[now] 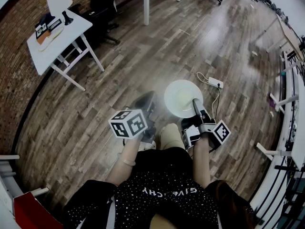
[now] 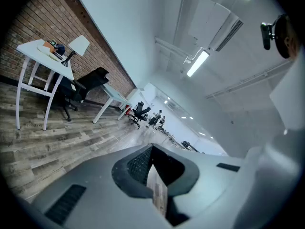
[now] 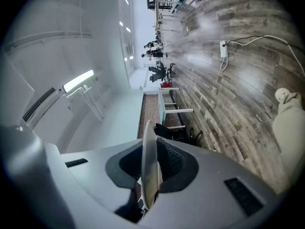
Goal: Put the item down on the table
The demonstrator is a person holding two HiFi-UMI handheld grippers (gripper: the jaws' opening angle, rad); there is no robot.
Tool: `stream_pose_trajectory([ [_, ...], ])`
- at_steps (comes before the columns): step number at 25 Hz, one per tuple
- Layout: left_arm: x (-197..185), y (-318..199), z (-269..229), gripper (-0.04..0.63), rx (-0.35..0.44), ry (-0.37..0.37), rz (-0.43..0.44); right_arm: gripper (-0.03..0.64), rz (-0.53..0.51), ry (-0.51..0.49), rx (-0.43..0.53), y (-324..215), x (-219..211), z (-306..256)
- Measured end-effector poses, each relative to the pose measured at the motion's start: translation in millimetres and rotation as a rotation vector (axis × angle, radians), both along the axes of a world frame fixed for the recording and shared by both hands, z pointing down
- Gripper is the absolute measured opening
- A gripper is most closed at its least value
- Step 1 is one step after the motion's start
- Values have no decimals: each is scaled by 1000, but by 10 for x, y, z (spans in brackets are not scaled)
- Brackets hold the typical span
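Clamping down on the rim of the white plate [image 1: 181, 95], the right gripper [image 1: 195, 104] has both jaws pressed onto it. In the right gripper view the plate runs as a thin pale edge straight up the middle between the dark pads, gripped on both faces. From the head view, the plate sticks out ahead of that gripper, round face turned up, hanging in the air over the wooden floor [image 1: 143, 56]. So the item is off the table, up in the grip.

Just beyond the plate and a touch to the right of the gripper, a white power strip [image 1: 215, 83] lies on the floor with its cable looping away.

Over to the left gripper [image 1: 144, 101]: it sits beside the right one, near the plate's left edge but apart from it. Its jaws are drawn together at the tips, with only a sliver of floor showing between them and nothing held.

Far ahead of it and off to its left stands the white table [image 1: 71, 35], close to the brick wall [image 1: 14, 89], carrying a white lamp [image 1: 58, 3] and a few small things. A black office chair [image 1: 102, 6] sits just to the right of the table, well away from both grippers.
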State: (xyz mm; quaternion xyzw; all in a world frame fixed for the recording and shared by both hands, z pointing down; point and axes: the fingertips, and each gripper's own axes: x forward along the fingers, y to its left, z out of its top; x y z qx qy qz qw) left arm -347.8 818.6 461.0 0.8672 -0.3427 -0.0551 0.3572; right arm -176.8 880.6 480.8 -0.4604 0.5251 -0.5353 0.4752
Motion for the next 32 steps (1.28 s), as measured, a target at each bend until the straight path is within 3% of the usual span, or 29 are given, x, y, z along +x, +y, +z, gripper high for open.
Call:
stream_pose_trajectory([
  [7,145,-75,191,11,30,-12,3,49,2,-20,22,-108,143,250],
  [13,378,-1022,-1,11,-5,-5,-14,49,-24,-5,-15,-1107,375,26],
  [24,1048,-2211,-70,11,-13,0,-76,49,-107,6,-24,-2397,1009,-85],
  [32,1710,-2889,-12,11,-2,-3,-88,49,-109,14,-23,-3095,1703,-28],
])
